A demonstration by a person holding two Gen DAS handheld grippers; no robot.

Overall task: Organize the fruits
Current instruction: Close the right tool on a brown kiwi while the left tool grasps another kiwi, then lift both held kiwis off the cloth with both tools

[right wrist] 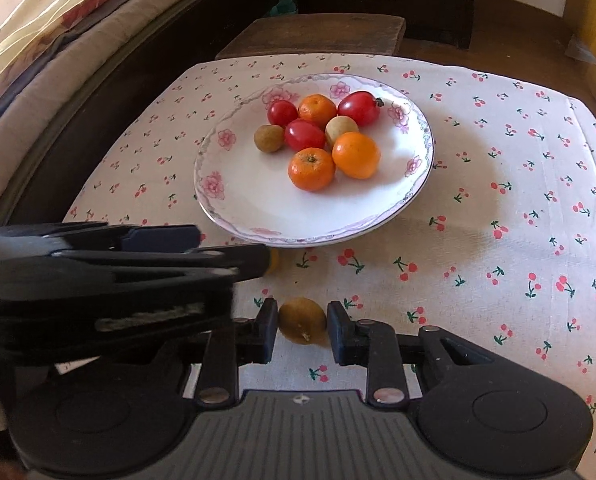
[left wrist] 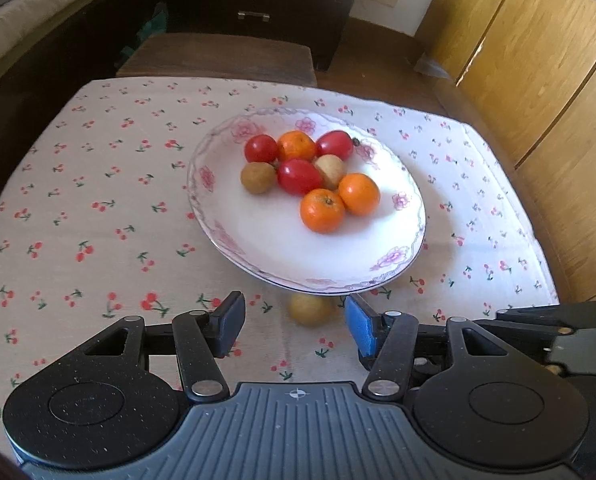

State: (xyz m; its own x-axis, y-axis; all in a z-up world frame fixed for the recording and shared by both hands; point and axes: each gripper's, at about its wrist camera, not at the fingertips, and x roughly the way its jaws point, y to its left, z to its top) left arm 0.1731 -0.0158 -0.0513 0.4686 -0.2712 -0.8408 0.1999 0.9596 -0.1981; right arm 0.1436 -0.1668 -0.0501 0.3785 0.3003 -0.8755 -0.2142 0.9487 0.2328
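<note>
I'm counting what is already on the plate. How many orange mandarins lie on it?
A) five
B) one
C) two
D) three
D: three mandarins lie on the plate, one at the back between red tomatoes and two side by side at the front.

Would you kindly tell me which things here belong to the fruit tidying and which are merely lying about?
Job: plate; oranges, tomatoes and brown fruits on it; loose brown fruit between the right hand-held gripper fingers.
Lying about: tablecloth, stool, bedding.
</note>
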